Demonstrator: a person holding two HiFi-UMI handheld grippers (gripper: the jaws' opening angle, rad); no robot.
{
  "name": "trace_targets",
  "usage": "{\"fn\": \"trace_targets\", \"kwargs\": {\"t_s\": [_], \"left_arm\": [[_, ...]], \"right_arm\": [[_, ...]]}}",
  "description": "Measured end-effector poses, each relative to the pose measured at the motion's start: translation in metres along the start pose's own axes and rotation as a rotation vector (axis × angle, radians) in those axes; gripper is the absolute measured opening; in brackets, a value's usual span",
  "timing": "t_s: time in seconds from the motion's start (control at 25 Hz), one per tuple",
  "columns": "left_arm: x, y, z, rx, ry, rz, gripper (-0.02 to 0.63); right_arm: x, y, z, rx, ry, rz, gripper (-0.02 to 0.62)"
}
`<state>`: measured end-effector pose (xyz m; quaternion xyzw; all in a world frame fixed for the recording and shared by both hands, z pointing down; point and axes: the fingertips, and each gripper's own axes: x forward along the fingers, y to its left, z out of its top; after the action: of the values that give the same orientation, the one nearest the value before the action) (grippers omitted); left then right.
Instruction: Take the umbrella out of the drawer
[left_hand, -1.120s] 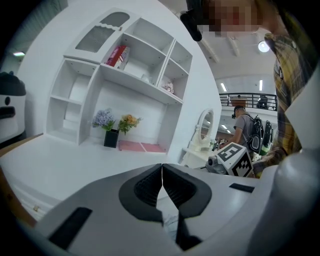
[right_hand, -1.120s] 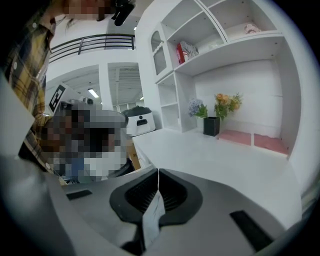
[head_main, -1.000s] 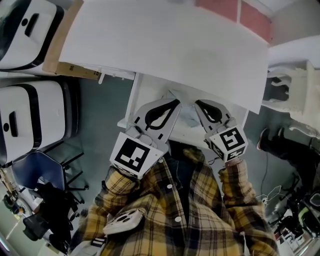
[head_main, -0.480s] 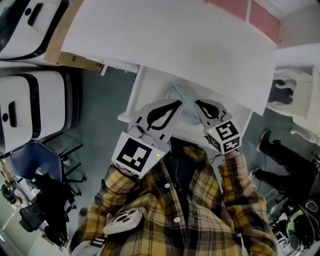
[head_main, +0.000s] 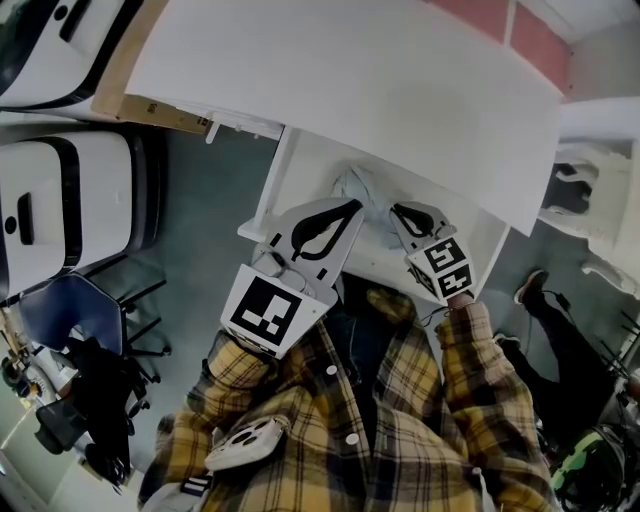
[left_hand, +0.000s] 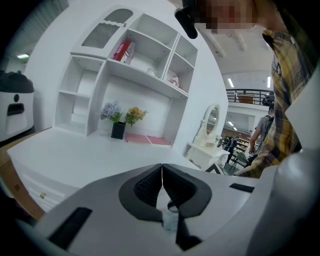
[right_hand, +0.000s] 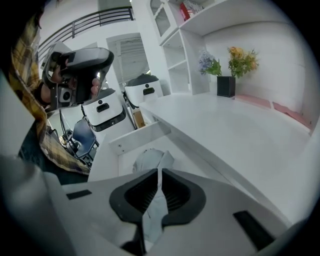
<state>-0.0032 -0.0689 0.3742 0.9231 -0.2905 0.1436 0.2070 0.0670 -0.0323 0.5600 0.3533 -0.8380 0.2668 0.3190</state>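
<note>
- Head view: the pale grey-blue folded fabric umbrella (head_main: 358, 188) lies crumpled and soft in the open white drawer (head_main: 290, 175), under the edge of the smooth white desk top (head_main: 350, 90). The left gripper (head_main: 350, 205) and the right gripper (head_main: 395, 208) both reach over the drawer, their tips either side of the umbrella's near end, above a yellow plaid shirt (head_main: 400, 420).
- Left gripper view: the left gripper (left_hand: 161, 172) has its ribbed black pads pressed together at the tips, with nothing held between them. Beyond stand white shelves and a square black flower pot (left_hand: 118, 130).
- Right gripper view: the right gripper (right_hand: 159, 175) pinches a thin creased strip of the umbrella (right_hand: 147, 159) between its ribbed pads. The rest of the bundle rests on the floor of the drawer (right_hand: 137, 137).
</note>
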Motion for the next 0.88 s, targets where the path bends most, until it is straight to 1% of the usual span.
{"fn": "trace_targets", "kwargs": {"t_s": [0.24,0.28,0.36,0.56,0.64,0.68,0.88], "left_arm": [[0.000,0.003,-0.001,-0.009,0.000,0.003,0.023],[0.000,0.004,0.000,-0.012,0.000,0.003,0.023],[0.000,0.006,0.000,-0.014,0.000,0.004,0.023],[-0.001,0.009,0.000,-0.020,-0.001,0.009,0.023],[-0.002,0.011,-0.001,-0.026,0.000,0.016,0.023],[-0.002,0.011,-0.001,-0.028,0.001,0.019,0.023],[-0.003,0.014,-0.002,-0.033,0.000,0.031,0.023]], "right_arm": [[0.008,0.006,-0.011,-0.034,0.057,0.028,0.021],[0.009,0.007,-0.012,-0.041,0.070,0.036,0.033],[0.014,0.009,-0.014,-0.056,0.097,0.055,0.116],[0.024,0.015,-0.019,-0.125,0.159,0.093,0.228],[0.029,0.015,-0.022,-0.157,0.183,0.099,0.256],[0.031,0.014,-0.024,-0.175,0.194,0.098,0.280],[0.043,0.011,-0.037,-0.238,0.256,0.114,0.318]]}}
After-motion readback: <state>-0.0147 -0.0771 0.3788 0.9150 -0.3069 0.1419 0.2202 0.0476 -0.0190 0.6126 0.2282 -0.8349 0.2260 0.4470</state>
